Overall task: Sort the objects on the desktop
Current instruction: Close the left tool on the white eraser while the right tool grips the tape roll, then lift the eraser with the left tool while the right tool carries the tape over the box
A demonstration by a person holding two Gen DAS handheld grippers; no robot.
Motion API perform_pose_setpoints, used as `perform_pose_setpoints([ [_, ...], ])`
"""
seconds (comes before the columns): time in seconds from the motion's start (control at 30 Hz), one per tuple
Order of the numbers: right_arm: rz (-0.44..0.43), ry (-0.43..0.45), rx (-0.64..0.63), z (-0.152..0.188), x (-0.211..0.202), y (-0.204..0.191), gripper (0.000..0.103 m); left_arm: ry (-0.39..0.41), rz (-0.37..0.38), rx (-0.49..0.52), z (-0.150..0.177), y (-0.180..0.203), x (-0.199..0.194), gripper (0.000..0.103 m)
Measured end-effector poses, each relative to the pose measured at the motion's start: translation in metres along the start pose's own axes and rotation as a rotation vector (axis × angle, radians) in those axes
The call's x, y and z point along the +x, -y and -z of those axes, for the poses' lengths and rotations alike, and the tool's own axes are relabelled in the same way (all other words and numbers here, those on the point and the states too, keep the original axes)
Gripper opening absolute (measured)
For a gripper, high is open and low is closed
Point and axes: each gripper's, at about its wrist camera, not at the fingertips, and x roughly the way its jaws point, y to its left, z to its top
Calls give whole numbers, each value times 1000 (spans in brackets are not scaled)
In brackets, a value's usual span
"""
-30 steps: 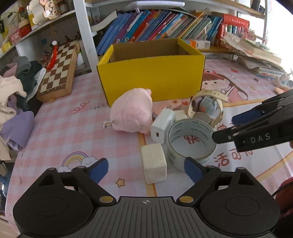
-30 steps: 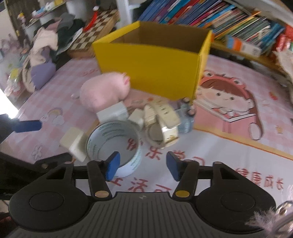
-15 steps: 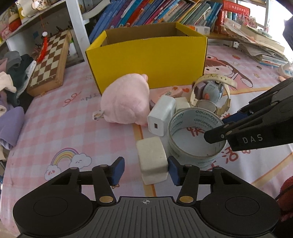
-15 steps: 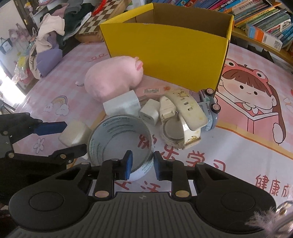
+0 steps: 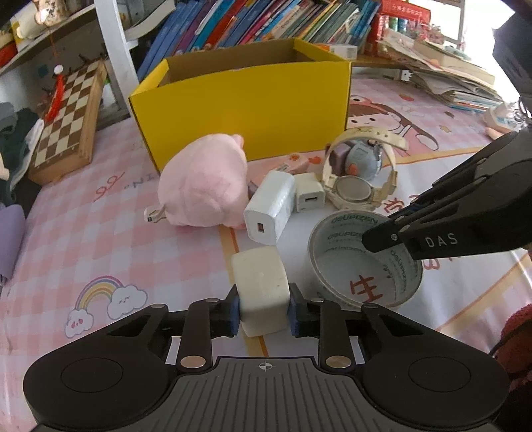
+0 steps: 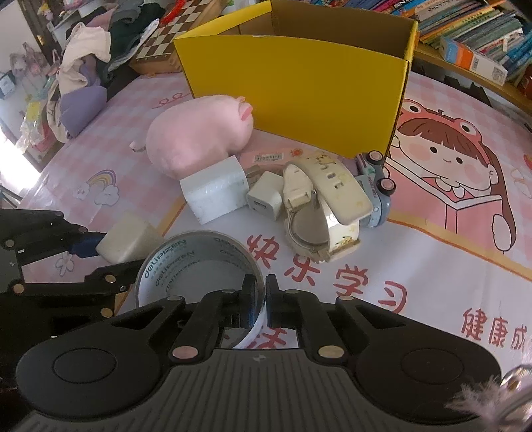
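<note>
My left gripper [image 5: 262, 310] is shut on a cream white block [image 5: 261, 289], also in the right wrist view [image 6: 128, 237]. My right gripper [image 6: 261, 300] is shut on the near wall of a clear tape roll [image 6: 196, 266]; the roll also shows in the left wrist view [image 5: 362, 262]. Beyond lie a pink plush pig [image 5: 204, 186], a large white charger [image 5: 269, 206], a small white charger [image 5: 310, 196], a cream watch [image 5: 360, 172] and a blue toy car [image 6: 375, 186]. An open yellow box [image 5: 246, 99] stands behind them.
A chessboard [image 5: 66, 123] leans at the far left by a pile of clothes [image 6: 83, 76]. Shelves of books [image 5: 266, 23] run along the back. Stacked papers and books [image 5: 449, 76] lie at the far right. The pink cartoon tablecloth [image 5: 99, 239] covers the table.
Both grippers have closed: the left one on the cream block, the right one on the tape roll's wall. Both have moved a little forward.
</note>
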Motion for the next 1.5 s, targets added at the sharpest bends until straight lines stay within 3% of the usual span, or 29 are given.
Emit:
perform_pose_setpoints([
  [0.5, 7, 62, -1, 4, -19, -17, 6, 75, 14, -54, 6, -22, -32, 23],
  [1.23, 64, 118, 38, 26, -40, -82, 6, 180, 61, -18, 42, -55, -79, 22],
  [1.5, 88, 123, -1, 33, -50, -93, 6, 199, 92, -16, 45, -56, -85, 22],
])
